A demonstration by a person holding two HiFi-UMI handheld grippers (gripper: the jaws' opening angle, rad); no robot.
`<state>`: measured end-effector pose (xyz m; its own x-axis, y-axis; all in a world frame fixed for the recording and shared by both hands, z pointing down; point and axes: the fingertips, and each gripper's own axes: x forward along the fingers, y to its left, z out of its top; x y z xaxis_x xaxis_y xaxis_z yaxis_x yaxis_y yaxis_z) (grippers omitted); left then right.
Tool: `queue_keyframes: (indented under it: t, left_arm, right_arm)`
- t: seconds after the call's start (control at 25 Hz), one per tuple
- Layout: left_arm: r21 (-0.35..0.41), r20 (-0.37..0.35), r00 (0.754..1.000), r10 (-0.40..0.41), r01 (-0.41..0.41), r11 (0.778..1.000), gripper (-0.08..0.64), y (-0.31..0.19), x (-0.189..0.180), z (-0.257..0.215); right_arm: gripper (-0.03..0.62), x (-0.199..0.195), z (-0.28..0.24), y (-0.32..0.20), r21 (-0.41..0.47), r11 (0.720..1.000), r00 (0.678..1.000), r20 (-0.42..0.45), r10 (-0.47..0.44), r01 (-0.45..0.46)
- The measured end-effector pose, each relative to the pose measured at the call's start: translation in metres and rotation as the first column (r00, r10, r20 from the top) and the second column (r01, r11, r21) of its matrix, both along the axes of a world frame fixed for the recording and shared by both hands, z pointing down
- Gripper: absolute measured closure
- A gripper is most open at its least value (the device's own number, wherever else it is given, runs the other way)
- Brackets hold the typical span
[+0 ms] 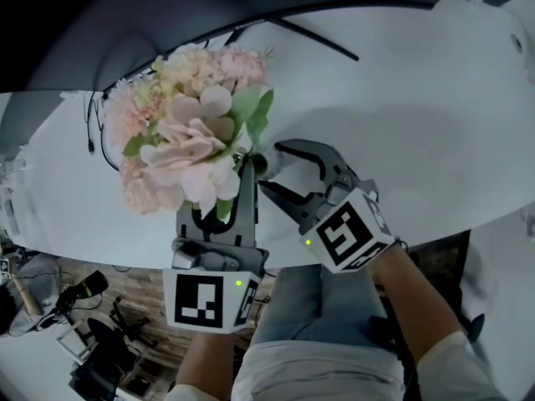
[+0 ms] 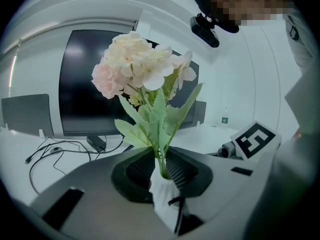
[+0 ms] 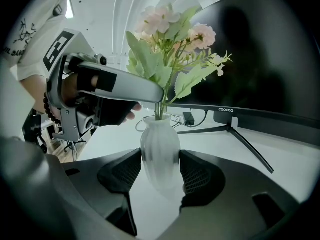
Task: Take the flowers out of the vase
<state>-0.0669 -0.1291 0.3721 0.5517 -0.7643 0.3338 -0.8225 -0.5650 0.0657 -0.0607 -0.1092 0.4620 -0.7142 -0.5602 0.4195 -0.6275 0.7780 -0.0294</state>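
A bunch of pale pink and cream artificial flowers (image 1: 196, 128) stands upright in a small white ribbed vase (image 3: 160, 149), over the white desk (image 1: 401, 140) near its front edge. The left hand-held gripper (image 2: 161, 166) is closed tight on the green stems (image 2: 161, 156), just above the vase's mouth. The right hand-held gripper (image 3: 160, 170) is partly open around the belly of the vase, with both pads pressed against its sides. The stems still sit inside the vase. A dark curved monitor (image 3: 260, 59) stands behind on the desk, with black cables (image 2: 45, 154) lying beside it.
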Motion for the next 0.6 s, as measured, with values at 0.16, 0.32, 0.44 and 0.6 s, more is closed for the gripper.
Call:
queue_keyframes:
  t: [0.16,0.32,0.44,0.6]
  left_arm:
    - [0.017,-0.005,1.0,-0.008,0.008,1.0,0.491,0.001,0.001,-0.002]
    - [0.023,-0.003,1.0,-0.018,0.018,1.0,0.491,0.001,0.0,-0.002]
    - [0.034,-0.004,1.0,-0.022,0.022,0.999,0.492,0.0,0.001,-0.003]
    - [0.046,-0.004,1.0,-0.028,0.028,0.999,0.494,-0.002,0.001,-0.003]
  right_arm:
    - [0.331,0.004,0.006,0.002,-0.003,1.0,1.0,0.002,-0.005,0.005]
    - [0.331,0.007,0.013,-0.001,-0.008,1.0,1.0,0.005,0.0,0.0]
    - [0.331,0.01,0.02,-0.001,-0.011,1.0,1.0,0.002,-0.003,0.003]
    - [0.331,0.013,0.031,-0.004,-0.012,1.0,1.0,0.002,-0.006,0.006]
